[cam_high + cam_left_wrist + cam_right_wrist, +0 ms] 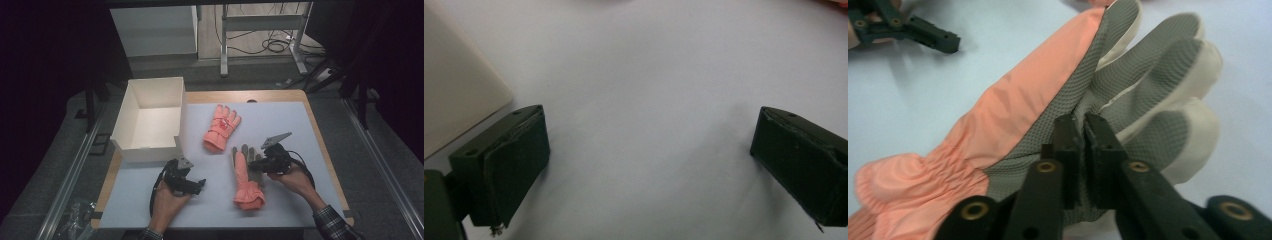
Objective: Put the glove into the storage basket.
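Note:
A salmon-pink glove [245, 185] with a grey palm lies on the mat, cuff toward me. It is turned half on its side in the right gripper view [1013, 105]. My right gripper [253, 164] [1083, 120] sits low against its grey palm, jaws a narrow slit apart; I cannot tell if any fabric lies between them. A second pink glove [220, 127] lies back up farther off, near the box. My left gripper [200, 184] [649, 120] rests over bare mat to the left, jaws wide open and empty; it also shows far off in the right gripper view [913, 27].
An open white cardboard box [150, 150] [454, 100] stands at the mat's left, just beyond my left gripper. The pale mat [280, 125] covers a wooden table with dark floor around it. Metal frame legs and cables lie beyond the far edge.

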